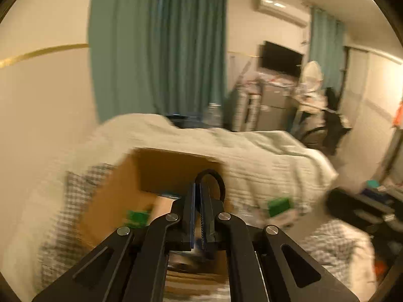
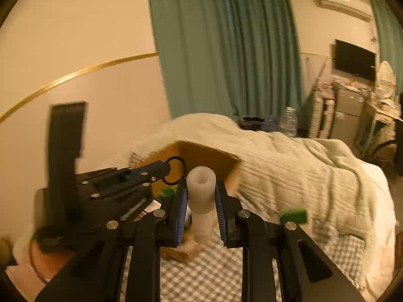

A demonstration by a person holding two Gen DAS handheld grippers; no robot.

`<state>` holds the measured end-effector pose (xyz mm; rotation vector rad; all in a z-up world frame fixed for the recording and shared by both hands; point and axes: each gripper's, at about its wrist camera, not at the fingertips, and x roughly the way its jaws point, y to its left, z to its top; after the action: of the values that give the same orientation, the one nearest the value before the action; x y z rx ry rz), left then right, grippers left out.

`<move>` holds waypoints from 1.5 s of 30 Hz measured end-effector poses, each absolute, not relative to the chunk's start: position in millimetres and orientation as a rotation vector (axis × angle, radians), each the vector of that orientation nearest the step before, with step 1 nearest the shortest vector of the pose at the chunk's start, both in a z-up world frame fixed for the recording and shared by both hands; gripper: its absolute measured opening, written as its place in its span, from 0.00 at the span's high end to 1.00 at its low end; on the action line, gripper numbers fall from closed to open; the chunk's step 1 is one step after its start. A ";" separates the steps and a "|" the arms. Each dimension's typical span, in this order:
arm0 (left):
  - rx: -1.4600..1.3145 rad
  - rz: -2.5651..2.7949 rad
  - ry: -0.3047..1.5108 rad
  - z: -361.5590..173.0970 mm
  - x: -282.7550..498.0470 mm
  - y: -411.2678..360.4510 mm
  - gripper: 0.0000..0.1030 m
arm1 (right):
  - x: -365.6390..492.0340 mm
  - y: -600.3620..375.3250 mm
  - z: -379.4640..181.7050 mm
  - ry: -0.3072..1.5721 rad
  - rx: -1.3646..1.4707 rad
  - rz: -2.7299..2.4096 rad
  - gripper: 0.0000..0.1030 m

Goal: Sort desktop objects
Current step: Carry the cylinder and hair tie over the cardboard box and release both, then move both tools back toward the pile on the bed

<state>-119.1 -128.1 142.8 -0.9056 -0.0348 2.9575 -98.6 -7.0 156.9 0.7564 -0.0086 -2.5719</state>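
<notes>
My left gripper (image 1: 198, 188) is shut on a black ring (image 1: 211, 176), held over the open cardboard box (image 1: 161, 171) on the bed. In the right wrist view the left gripper (image 2: 166, 168) shows at the left with the black ring (image 2: 175, 170) at its tip, above the cardboard box (image 2: 209, 158). My right gripper (image 2: 201, 196) is shut on a white plastic tube (image 2: 201, 193), upright between the blue pads, just in front of the box. Small green items (image 1: 137, 217) lie inside the box.
A pale green blanket (image 2: 289, 166) is piled behind and to the right of the box. A checked sheet (image 2: 214, 271) covers the bed below. A green block (image 2: 293, 216) lies to the right. Teal curtains, a fridge and a TV stand behind.
</notes>
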 end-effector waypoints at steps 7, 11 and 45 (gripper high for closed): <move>-1.075 3.050 0.059 94.6 -142.9 -176.7 0.97 | -140.8 -65.0 133.8 -0.024 0.838 -2.538 0.80; -1.151 3.022 0.013 70.6 -147.9 -192.5 0.90 | -168.1 -75.3 95.9 -0.128 0.977 -2.484 0.72; -1.096 2.712 0.517 -60.0 -144.2 96.1 0.05 | -130.0 190.1 -40.0 -0.240 1.275 -2.771 0.45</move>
<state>-144.2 96.1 -60.0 -1.0956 0.5171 2.7117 -130.0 190.1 -40.0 1.2753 -0.2397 -2.7711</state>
